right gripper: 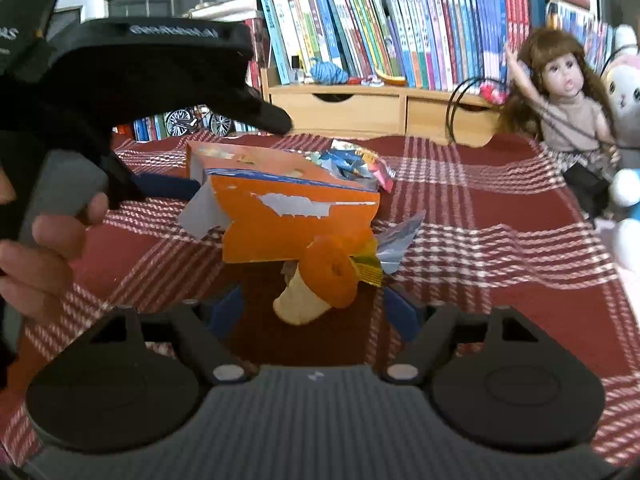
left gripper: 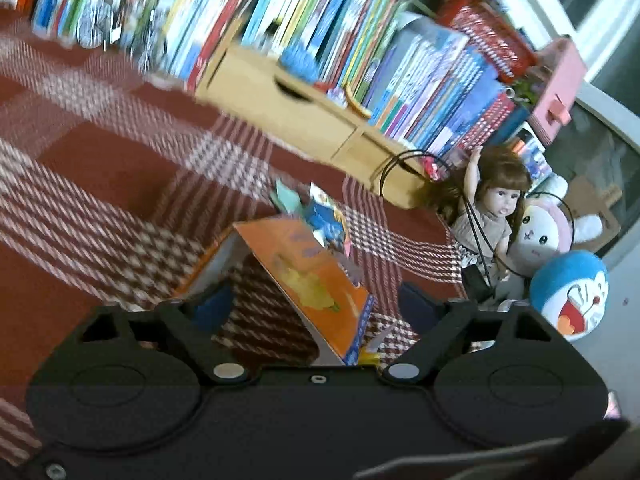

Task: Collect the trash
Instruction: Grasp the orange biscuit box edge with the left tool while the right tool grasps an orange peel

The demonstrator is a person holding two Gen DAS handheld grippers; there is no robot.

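Right gripper (right gripper: 314, 312) sits nearest the lens, fingers apart w/ an orange-tipped paper cone (right gripper: 316, 284) lying on the bench (right gripper: 500, 240) between them, not pinched. Just behind the cone: torn orange box (right gripper: 296, 220), tilted, w/ crumpled wrappers (right gripper: 352, 162) at its far side. Left gripper (left gripper: 316, 300) comes in from the left in the right wrist view; its fingers are apart too, straddling the orange box's near end, one finger (right gripper: 168, 184) reaching the box's grey flap. Contact can't be told. Doll (right gripper: 560, 92) sits at bench's right edge, books (right gripper: 400, 28) behind.
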